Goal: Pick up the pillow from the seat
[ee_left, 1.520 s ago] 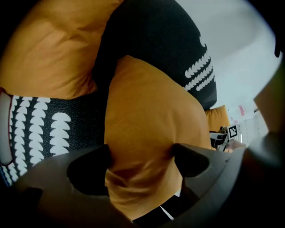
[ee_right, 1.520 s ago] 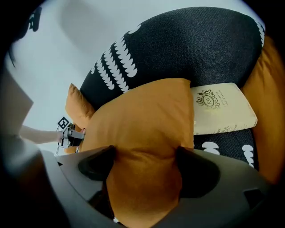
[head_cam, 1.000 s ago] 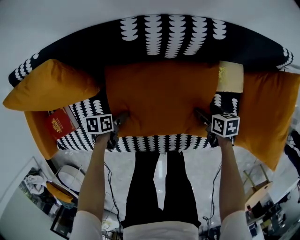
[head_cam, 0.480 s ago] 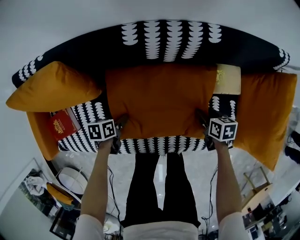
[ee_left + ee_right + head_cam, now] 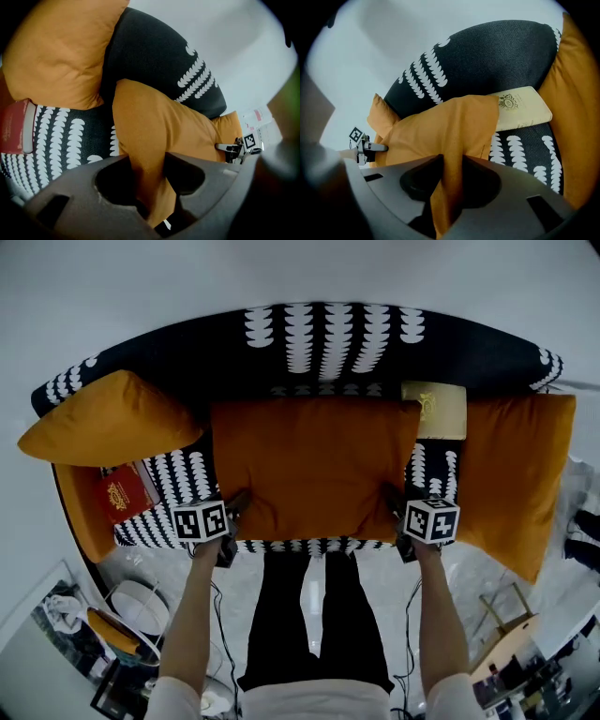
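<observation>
Pillow [image 5: 314, 470], orange, sits across the middle of the black-and-white patterned seat [image 5: 187, 474], pinched at both near corners. The left gripper [image 5: 234, 505] and the right gripper [image 5: 394, 502] have just been closing, and each now clamps a fold of the orange fabric between its jaws. The seat also holds an orange cushion [image 5: 108, 418] and a red book [image 5: 120, 493] at its left end, and a cream book [image 5: 434, 409] and a second orange cushion [image 5: 511, 474] at its right.
</observation>
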Motion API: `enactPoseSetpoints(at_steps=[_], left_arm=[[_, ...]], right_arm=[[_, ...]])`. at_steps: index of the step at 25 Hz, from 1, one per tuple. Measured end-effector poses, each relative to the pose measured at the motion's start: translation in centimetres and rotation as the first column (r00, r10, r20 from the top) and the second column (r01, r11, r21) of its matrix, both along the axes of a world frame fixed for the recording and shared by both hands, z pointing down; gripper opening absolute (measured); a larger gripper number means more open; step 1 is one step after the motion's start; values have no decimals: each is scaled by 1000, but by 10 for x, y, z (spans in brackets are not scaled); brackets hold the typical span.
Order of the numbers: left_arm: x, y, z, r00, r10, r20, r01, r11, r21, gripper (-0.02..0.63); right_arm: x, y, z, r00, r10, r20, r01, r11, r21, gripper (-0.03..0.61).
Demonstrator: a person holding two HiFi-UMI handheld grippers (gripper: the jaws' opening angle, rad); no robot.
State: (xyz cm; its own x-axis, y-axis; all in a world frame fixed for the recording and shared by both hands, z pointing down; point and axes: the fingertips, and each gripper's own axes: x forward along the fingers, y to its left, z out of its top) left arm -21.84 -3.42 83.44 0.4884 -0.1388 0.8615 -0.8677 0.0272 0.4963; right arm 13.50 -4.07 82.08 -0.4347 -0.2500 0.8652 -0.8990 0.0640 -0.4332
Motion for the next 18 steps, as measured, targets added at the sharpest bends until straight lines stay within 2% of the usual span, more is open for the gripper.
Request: enactPoseSetpoints(at_steps=[8, 14, 18], left_arm=[[12, 53, -37, 1000, 2, 13, -1, 999, -44, 186], [30, 83, -72, 999, 4, 38, -2, 999, -52, 186], [41, 95, -100, 999, 11, 51, -9, 1000, -30, 186]], right_arm=[[12, 56, -34, 1000, 20, 25, -19, 999, -39, 106], [31, 92, -59, 999, 44, 30, -42, 996, -76, 103], [44, 106, -80, 998, 48, 36, -46, 997, -57, 103]])
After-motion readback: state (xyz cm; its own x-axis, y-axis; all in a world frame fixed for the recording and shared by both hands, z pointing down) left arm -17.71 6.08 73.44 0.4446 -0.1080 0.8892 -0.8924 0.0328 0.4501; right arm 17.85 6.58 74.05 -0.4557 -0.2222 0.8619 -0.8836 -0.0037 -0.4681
